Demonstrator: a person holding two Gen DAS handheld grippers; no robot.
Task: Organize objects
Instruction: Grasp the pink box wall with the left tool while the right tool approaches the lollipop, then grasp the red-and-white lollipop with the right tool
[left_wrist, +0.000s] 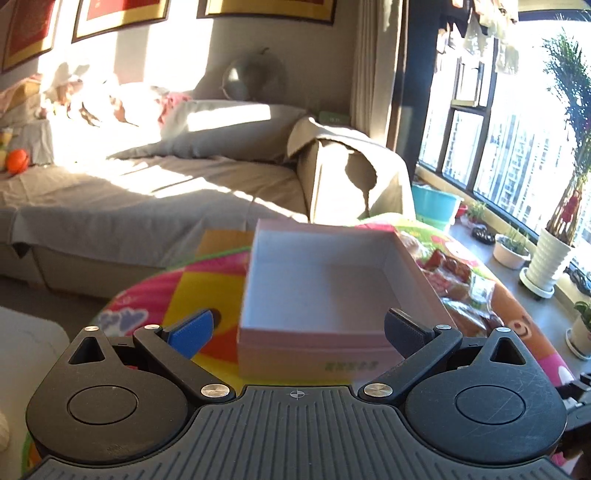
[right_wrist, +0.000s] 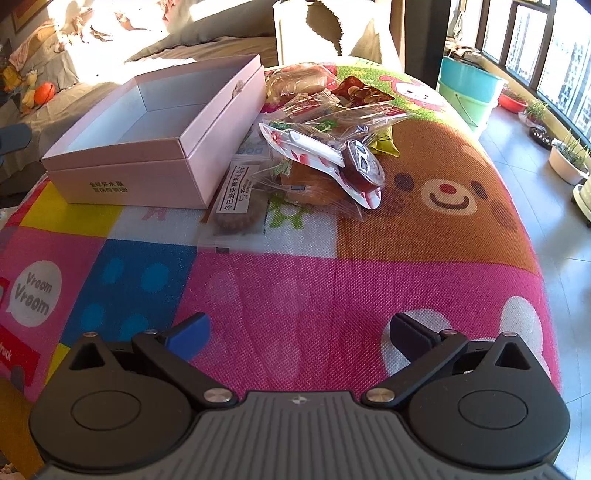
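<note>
An open pink box (right_wrist: 155, 158) with a white, bare inside stands on the colourful mat (right_wrist: 332, 280); it also shows in the left wrist view (left_wrist: 317, 343). A pile of wrapped snacks (right_wrist: 325, 122) lies just right of it, with a cookie pack (right_wrist: 236, 199) at the box's front corner. The snacks show past the box in the left wrist view (left_wrist: 458, 280). My left gripper (left_wrist: 299, 328) is open, its jaws straddling the box's near wall. My right gripper (right_wrist: 299, 328) is open and empty over the mat, well short of the snacks.
A grey-covered sofa (left_wrist: 147, 184) stands behind the table. Teal and green buckets (right_wrist: 469, 88) and potted plants (right_wrist: 569, 158) stand on the floor by the window at right. An orange ball (left_wrist: 16, 160) lies on the sofa.
</note>
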